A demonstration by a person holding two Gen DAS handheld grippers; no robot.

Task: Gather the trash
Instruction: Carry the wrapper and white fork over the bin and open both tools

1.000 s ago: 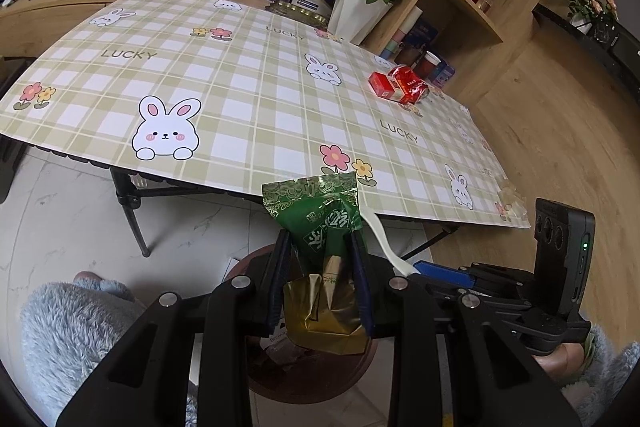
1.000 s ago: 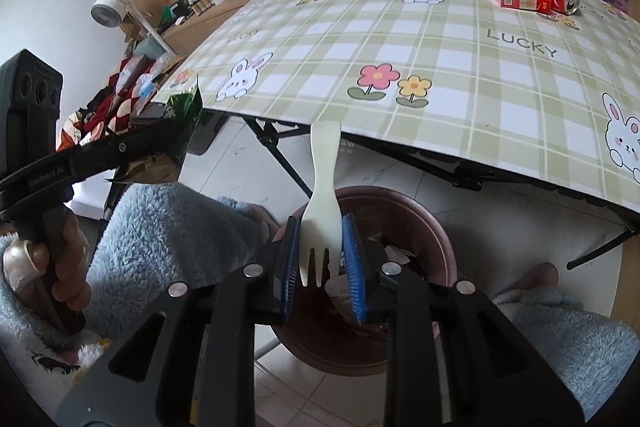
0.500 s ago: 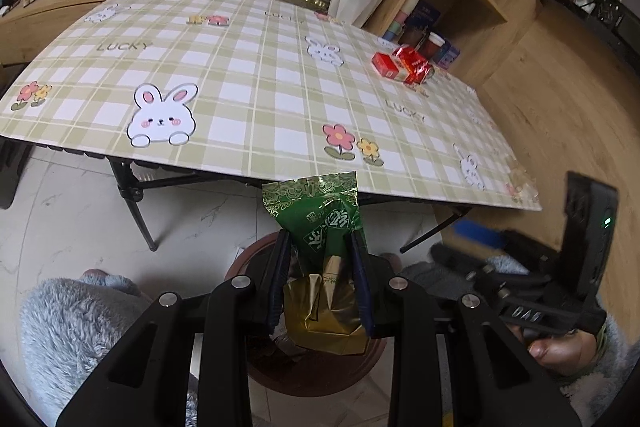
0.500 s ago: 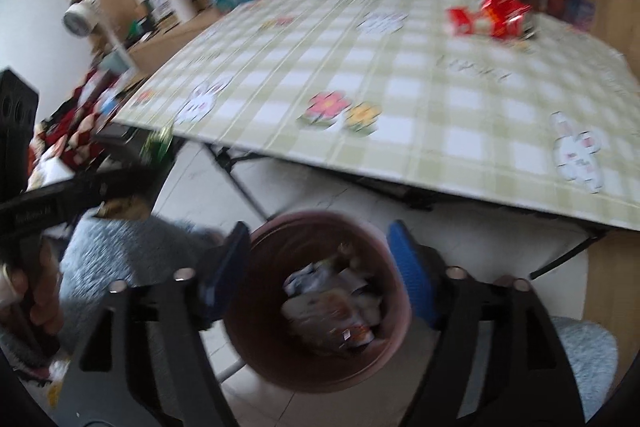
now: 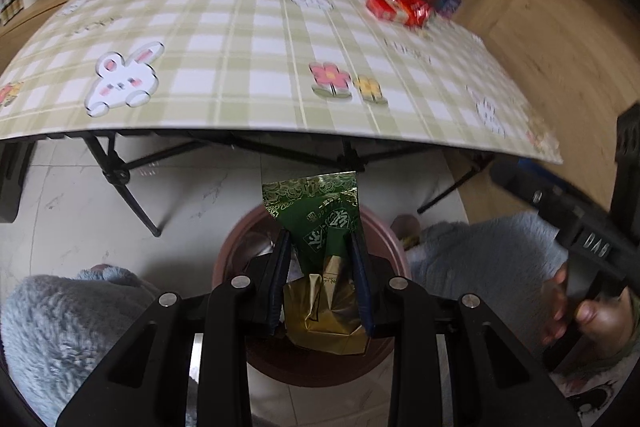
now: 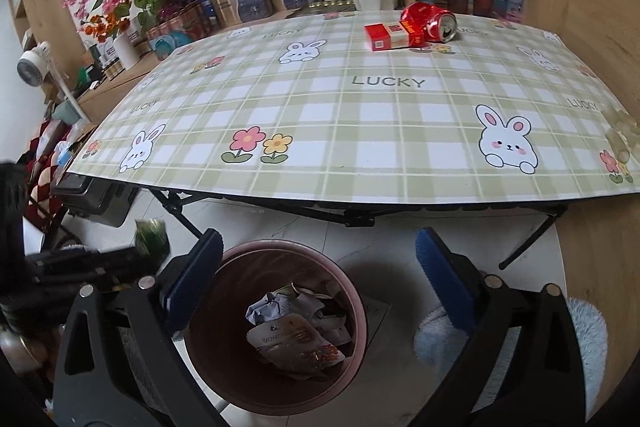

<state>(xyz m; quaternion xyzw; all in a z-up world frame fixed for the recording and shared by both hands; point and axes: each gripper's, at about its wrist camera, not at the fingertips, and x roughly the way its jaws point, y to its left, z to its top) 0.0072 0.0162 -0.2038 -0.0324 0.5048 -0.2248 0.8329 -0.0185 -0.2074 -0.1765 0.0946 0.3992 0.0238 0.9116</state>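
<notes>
Left gripper [image 5: 320, 283] clamps a green-and-gold packet [image 5: 320, 227], pads pressed on both sides, packet standing up between the fingers. It points steeply down over the bin [image 5: 384, 231], the packet's gold end above the bin mouth.

Right gripper [image 6: 316, 275] has nothing between its jaws; they are opening, blue pads spread wider than the bin [image 6: 356, 307] rim below them. It angles down at the bin and the table's near edge.

Room and edges, largest first:
- Table [image 6: 360, 131]: green plaid cloth with rabbits and flowers. Near edge overhangs black folding legs; the edge sits just above and beyond the bin in both views. Most of the top is bare.
- Floor: pale tile under the table, wood to the right. Open tile between table legs and bin.
- Bin: round, brownish-pink, on the tile in front of the table edge, between the person's fuzzy blue slippers [image 6: 580, 331]. Crumpled wrappers [image 6: 296, 331] lie inside, well below the rim.
- Far right of table: red box [image 6: 386, 35] touching a crushed red can [image 6: 432, 23], near the far edge, well apart from both grippers.

Left-wrist view: a hand [image 5: 576, 311] grips the right gripper's handle at far right, beside the bin. That view is motion-blurred.
</notes>
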